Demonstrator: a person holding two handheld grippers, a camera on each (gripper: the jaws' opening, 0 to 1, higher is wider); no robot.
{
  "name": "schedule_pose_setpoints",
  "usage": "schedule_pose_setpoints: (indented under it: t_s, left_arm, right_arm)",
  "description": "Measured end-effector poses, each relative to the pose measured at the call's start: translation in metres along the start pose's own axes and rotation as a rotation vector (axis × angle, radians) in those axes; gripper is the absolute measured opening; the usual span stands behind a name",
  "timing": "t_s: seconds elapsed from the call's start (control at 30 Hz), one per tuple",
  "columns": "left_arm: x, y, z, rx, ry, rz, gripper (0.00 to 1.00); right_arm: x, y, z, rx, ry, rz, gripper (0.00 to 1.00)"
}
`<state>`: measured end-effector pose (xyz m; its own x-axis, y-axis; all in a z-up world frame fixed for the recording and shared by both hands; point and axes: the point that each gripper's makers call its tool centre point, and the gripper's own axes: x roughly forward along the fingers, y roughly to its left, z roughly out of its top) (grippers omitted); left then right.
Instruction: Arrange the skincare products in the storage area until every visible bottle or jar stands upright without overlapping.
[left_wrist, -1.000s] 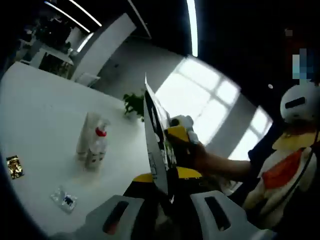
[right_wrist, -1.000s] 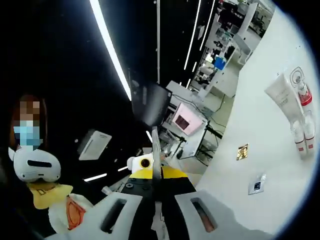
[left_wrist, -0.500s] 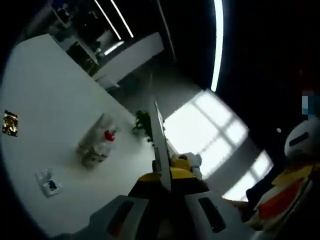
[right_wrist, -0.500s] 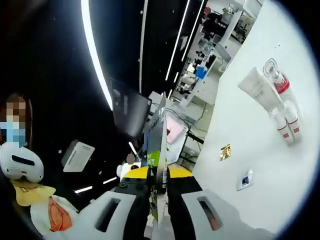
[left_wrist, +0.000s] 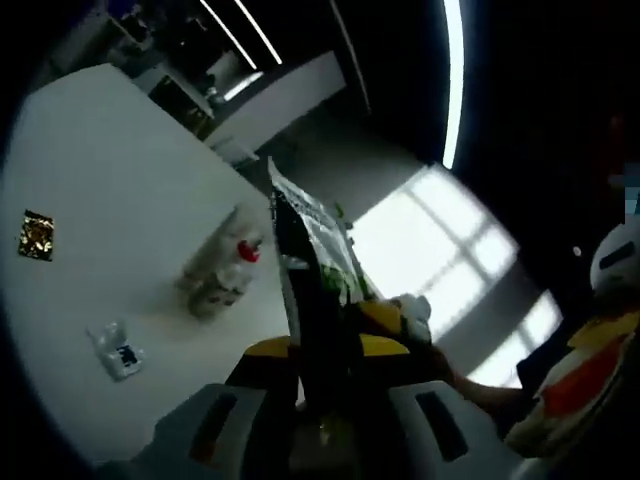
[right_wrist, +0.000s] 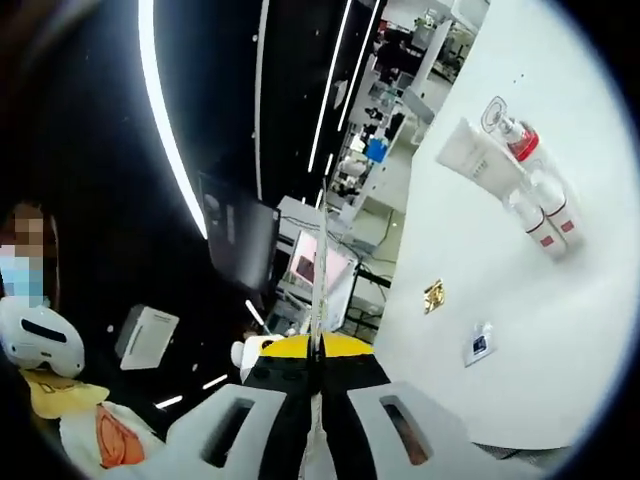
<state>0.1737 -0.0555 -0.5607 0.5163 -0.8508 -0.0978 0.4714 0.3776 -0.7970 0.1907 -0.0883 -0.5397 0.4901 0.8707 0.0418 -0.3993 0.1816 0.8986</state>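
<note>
A tight group of skincare items (left_wrist: 222, 275) stands on the white table (left_wrist: 90, 180): a white tube (right_wrist: 470, 155), a spray bottle with a red collar (right_wrist: 515, 140) and two small red-banded bottles (right_wrist: 548, 215). Both grippers are lifted off the table, well away from this group. My left gripper (left_wrist: 325, 420) is shut on a flat printed packet (left_wrist: 310, 290) that rises between its jaws. The right gripper's yellow body (left_wrist: 395, 320) sits just behind it. My right gripper (right_wrist: 318, 420) is shut on the same packet, seen edge-on (right_wrist: 319, 300), facing the left gripper's yellow body (right_wrist: 290, 350).
A gold sachet (left_wrist: 37, 234) (right_wrist: 433, 296) and a small clear sachet with a dark square (left_wrist: 118, 350) (right_wrist: 479, 343) lie flat on the table short of the bottles. A person in a white headset (right_wrist: 40, 340) is behind the grippers. Shelves and desks stand beyond the table's far edge.
Both views have rolled with the hands. The packet has turned: more of its printed face shows in the left gripper view, and it is edge-on in the right. The table items have not moved.
</note>
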Motion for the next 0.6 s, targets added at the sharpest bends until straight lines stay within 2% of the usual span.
schedule_pose_setpoints:
  t_s: [0.1, 0.2, 0.27, 0.3, 0.33, 0.37, 0.43, 0.47, 0.6]
  left_arm:
    - [-0.002, 0.005, -0.001, -0.019, -0.007, -0.002, 0.12]
    - [-0.001, 0.016, -0.004, -0.029, -0.001, 0.033, 0.08]
    - [-0.001, 0.022, -0.003, -0.074, -0.023, 0.051, 0.03]
    - [0.0, 0.023, -0.007, -0.118, -0.011, 0.056, 0.0]
    - [0.003, 0.034, -0.01, -0.136, -0.013, 0.093, 0.0]
    - [0.004, 0.038, -0.013, -0.143, -0.005, 0.102, 0.0]
    - [0.005, 0.043, -0.015, -0.158, -0.005, 0.102, 0.0]
    - [0.006, 0.047, -0.017, -0.196, -0.007, 0.111, 0.0]
    - [0.006, 0.054, -0.017, -0.208, -0.004, 0.126, 0.0]
  right_arm:
    - [0.001, -0.005, -0.004, 0.006, 0.02, -0.013, 0.01]
    - [0.001, -0.015, -0.008, 0.01, 0.035, -0.06, 0.01]
    - [0.001, -0.021, -0.009, 0.021, 0.043, -0.082, 0.01]
    - [0.001, -0.028, -0.011, 0.023, 0.048, -0.119, 0.01]
    - [0.002, -0.031, -0.012, 0.028, 0.051, -0.131, 0.01]
    - [0.002, -0.036, -0.013, 0.027, 0.061, -0.147, 0.01]
    - [0.002, -0.043, -0.015, 0.005, 0.077, -0.176, 0.02]
    - [0.002, -0.046, -0.015, -0.002, 0.08, -0.181, 0.02]
    - [0.002, -0.059, -0.016, -0.044, 0.106, -0.219, 0.05]
